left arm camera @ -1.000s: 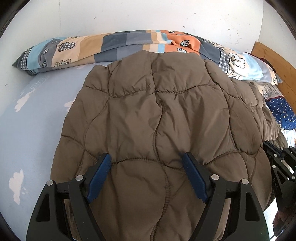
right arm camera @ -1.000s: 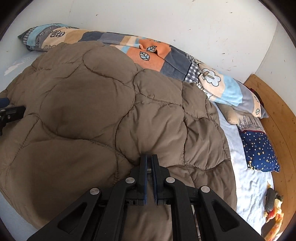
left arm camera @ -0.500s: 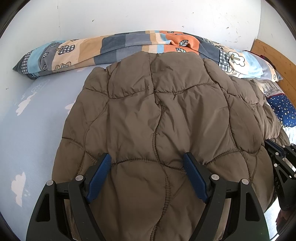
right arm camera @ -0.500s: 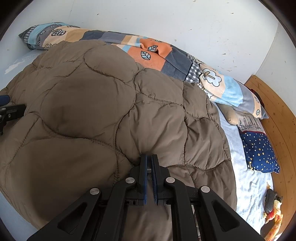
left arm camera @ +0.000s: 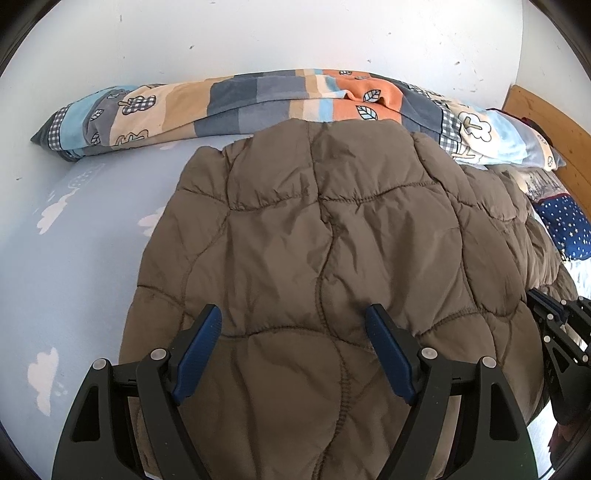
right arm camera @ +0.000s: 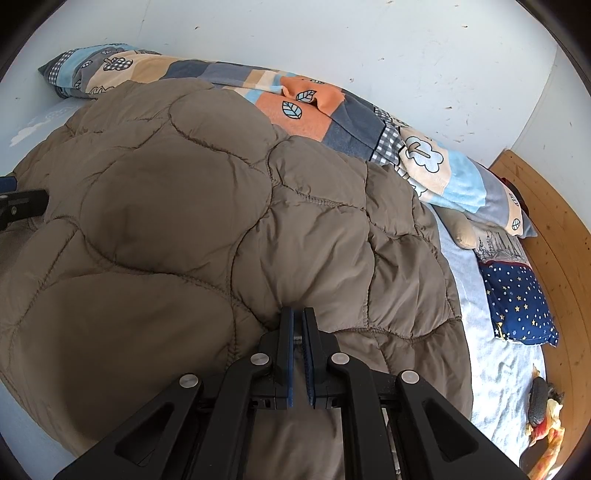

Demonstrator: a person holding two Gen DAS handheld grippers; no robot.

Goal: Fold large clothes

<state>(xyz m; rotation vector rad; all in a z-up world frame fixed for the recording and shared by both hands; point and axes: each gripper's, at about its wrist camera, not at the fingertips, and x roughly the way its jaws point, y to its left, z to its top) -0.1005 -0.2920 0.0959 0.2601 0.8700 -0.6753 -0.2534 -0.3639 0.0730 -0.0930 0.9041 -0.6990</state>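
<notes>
Brown quilted coat (left arm camera: 332, 258) spread on a bed with a pale blue cloud-print sheet (left arm camera: 66, 258), white wall (left arm camera: 295, 33) behind.

Left gripper (left arm camera: 293, 325) gapes wide above the coat, gripping nothing. Right gripper (right arm camera: 298, 317) is closed; whether it pinches fabric is unclear. Patchwork blanket (right arm camera: 332, 122) lies along the wall; wooden headboard (right arm camera: 554, 229) is partly cut off. No legible writing.

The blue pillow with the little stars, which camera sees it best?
The right wrist view. There the star pillow lies whole on the light blue sheet, beside the wooden bed frame. The left wrist view catches only part of it at the right edge, behind the brown quilted coat.
</notes>
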